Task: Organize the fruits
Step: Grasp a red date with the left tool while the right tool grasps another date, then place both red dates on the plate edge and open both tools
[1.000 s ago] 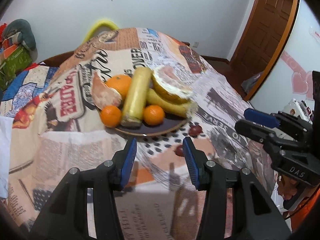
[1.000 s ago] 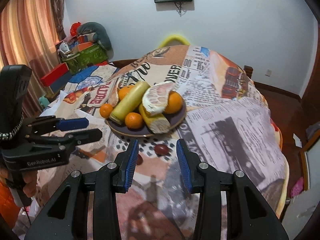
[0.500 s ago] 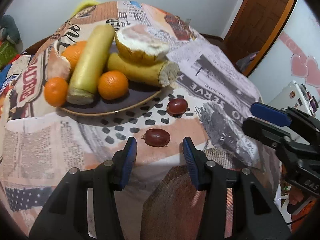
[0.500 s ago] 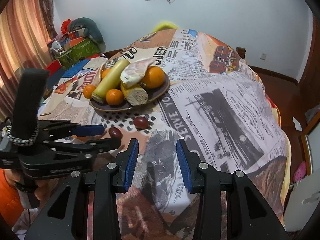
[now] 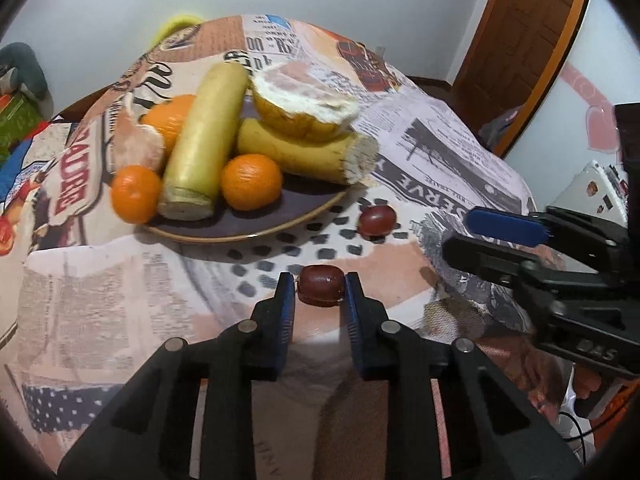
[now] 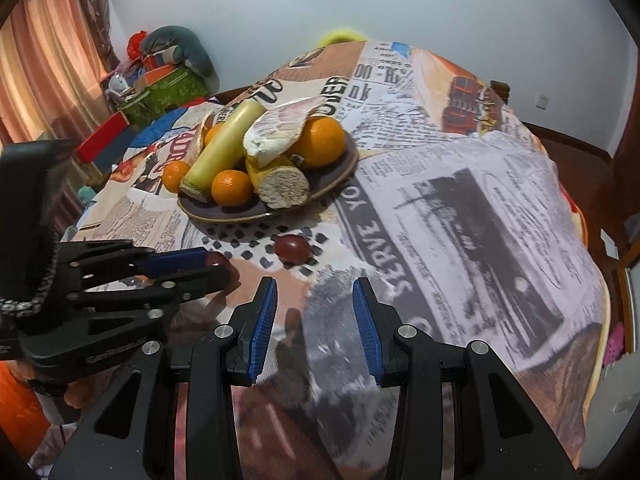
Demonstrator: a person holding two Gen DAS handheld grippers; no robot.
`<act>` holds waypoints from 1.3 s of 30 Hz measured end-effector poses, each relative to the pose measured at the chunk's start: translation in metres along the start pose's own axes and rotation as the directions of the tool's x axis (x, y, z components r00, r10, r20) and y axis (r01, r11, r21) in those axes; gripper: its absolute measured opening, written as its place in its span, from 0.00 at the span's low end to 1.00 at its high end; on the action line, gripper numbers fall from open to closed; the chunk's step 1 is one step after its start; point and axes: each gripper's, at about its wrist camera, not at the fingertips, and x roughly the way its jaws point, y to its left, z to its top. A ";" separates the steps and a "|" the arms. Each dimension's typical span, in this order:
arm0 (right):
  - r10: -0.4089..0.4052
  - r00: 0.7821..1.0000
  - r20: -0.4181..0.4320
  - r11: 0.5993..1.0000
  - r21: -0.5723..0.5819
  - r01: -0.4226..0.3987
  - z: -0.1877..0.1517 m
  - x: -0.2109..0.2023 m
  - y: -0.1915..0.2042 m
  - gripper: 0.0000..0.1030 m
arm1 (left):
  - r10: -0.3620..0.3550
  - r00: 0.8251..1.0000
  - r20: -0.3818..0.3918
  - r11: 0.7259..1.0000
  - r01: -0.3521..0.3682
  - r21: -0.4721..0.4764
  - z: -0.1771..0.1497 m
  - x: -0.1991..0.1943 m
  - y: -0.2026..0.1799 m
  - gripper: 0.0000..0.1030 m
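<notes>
Two small dark red fruits lie on the printed tablecloth in front of a brown plate (image 5: 280,224). My left gripper (image 5: 319,280) is shut on the nearer red fruit (image 5: 321,290), both blue pads pressing its sides while it rests on the cloth. The other red fruit (image 5: 376,220) lies free a little further right, near the plate's rim. In the right wrist view that free fruit (image 6: 292,249) sits just ahead of my right gripper (image 6: 315,284), which is open with nothing between its fingers. The plate holds oranges (image 5: 251,182), two pale yellow stalks and pomelo pieces.
The table (image 6: 460,208) is round, and its cloth drops away at the near and right edges. A brown door (image 5: 520,40) stands at the back right. Boxes and bags (image 6: 160,80) are piled by the curtain at the left.
My left gripper has come down and forward and closed on the nearer red fruit. My right gripper has sunk closer to the cloth, its jaws unchanged.
</notes>
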 end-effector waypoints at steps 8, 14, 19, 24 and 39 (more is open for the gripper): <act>0.008 0.999 -0.051 0.998 -0.055 -0.011 0.015 0.029 0.013 0.35 | 0.019 0.998 0.060 0.998 -0.016 -0.053 0.000 -0.028 0.033 0.24; 0.011 0.997 -0.081 0.999 -0.038 -0.014 0.018 0.044 0.011 0.27 | 0.032 0.997 0.070 0.996 -0.026 -0.084 -0.001 -0.033 0.051 0.24; 0.011 0.997 -0.072 0.999 -0.036 -0.014 0.018 0.041 0.012 0.23 | 0.038 0.997 0.070 0.995 -0.031 -0.097 -0.003 -0.033 0.057 0.24; 0.038 0.998 -0.048 0.999 -0.036 -0.040 0.020 0.032 0.018 0.23 | 0.034 0.996 0.085 0.995 -0.025 -0.098 0.001 -0.037 0.057 0.24; 0.066 0.998 0.008 0.996 -0.063 -0.066 0.033 0.026 0.031 0.23 | 0.036 0.996 0.085 0.997 -0.030 -0.068 0.026 -0.015 0.042 0.24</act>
